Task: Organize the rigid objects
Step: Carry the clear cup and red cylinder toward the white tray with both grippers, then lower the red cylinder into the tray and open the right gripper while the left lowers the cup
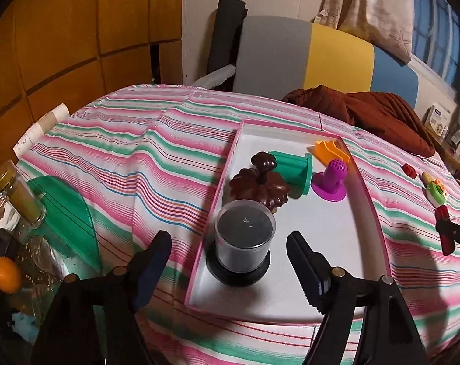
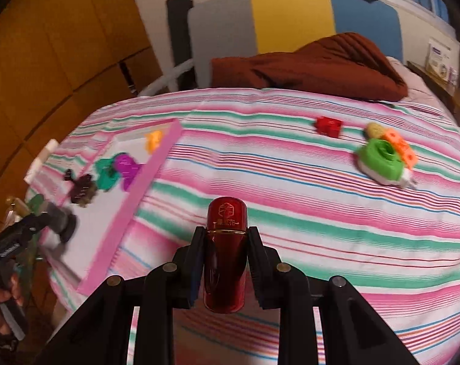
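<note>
Right wrist only: jaws clenched on red bottle (image 2: pixel 227 255); left wrist: jaws released around grey canister (image 1: pixel 243 237).

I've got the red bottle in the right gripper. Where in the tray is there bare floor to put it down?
The tray is bare in its near right half, between the grey canister and the right wall, up to the near rim. The far end is crowded: brown piece, green piece, purple piece, orange piece. The right gripper holds the red bottle.
</note>
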Available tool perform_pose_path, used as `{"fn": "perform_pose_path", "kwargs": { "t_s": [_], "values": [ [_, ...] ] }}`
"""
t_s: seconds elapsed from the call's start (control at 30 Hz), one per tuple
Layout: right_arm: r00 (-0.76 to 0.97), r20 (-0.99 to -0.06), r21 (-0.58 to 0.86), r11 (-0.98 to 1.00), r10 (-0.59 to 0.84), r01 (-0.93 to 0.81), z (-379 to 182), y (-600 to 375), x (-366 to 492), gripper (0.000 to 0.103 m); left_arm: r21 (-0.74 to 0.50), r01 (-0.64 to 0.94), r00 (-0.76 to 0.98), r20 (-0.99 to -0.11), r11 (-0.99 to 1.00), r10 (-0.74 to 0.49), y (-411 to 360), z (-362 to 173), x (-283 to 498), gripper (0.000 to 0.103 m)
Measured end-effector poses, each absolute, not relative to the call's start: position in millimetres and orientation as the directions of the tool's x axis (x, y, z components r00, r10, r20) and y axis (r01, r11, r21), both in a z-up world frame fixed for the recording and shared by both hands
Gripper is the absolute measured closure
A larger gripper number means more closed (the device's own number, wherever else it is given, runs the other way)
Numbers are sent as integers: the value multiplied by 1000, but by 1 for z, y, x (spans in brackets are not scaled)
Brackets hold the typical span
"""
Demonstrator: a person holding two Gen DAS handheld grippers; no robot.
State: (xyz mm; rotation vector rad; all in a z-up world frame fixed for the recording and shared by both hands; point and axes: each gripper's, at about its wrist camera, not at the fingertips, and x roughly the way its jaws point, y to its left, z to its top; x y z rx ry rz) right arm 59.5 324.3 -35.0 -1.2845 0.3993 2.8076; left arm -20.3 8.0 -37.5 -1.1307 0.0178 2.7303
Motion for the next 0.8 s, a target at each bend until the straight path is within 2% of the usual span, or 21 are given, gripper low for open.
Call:
{"fn": "perform_pose_path", "kwargs": {
  "t_s": [0.07, 0.13, 0.43, 0.8],
  "values": [
    [-660, -744, 231, -967, -106, -106, -31, 311, 56, 77, -61, -166, -698, -698, -984, 161, 5, -37, -18, 16],
    [-665, -733, 249, -966, -142, -68, -26, 294, 51, 77, -67, -154, -702, -695, -986, 156, 0, -37, -14, 15],
    [-647, -714, 277, -957, -267, 89, -12, 215, 20, 77, -60, -142, -690, -710, -988, 142, -9, -43, -4, 15],
    [-543, -784, 258, -953, -301, 156, -37, 152, -16, 77, -37, -140, -697, -706, -989, 125, -13, -40, 2, 15]
  ]
}}
